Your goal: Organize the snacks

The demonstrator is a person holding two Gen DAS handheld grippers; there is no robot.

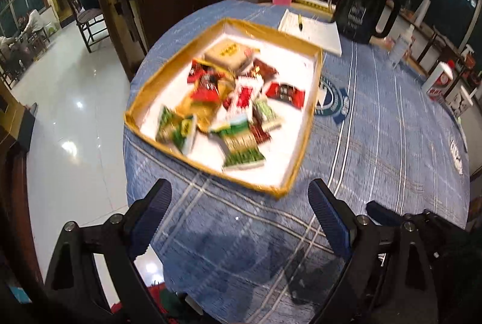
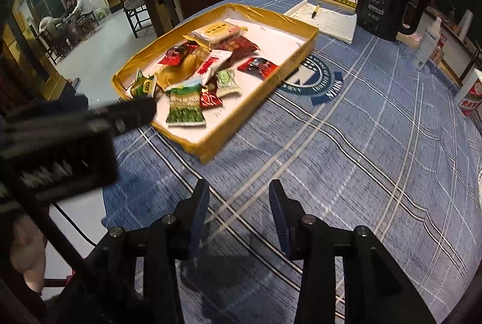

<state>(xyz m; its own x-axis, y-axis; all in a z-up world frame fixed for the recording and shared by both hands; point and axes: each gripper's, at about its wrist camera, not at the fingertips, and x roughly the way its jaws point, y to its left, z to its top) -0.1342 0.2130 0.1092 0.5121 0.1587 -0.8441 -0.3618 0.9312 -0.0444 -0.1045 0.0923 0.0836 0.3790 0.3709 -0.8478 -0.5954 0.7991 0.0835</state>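
Both grippers, left (image 1: 238,221) and right (image 2: 239,214), hang empty with jaws apart before the tray (image 2: 211,147), where overlapping snack packets (image 2: 192,77) could make one pinch drag neighbours out.

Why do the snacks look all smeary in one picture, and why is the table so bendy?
Left wrist view: the snack packets in the gold-rimmed tray are smeared by motion blur, and ceiling lights glare on the shiny floor. Right wrist view: the packets look sharper, but the left gripper crossing the frame is blurred. Both views: the fisheye lens curves the blue tablecloth and darkens the corners.
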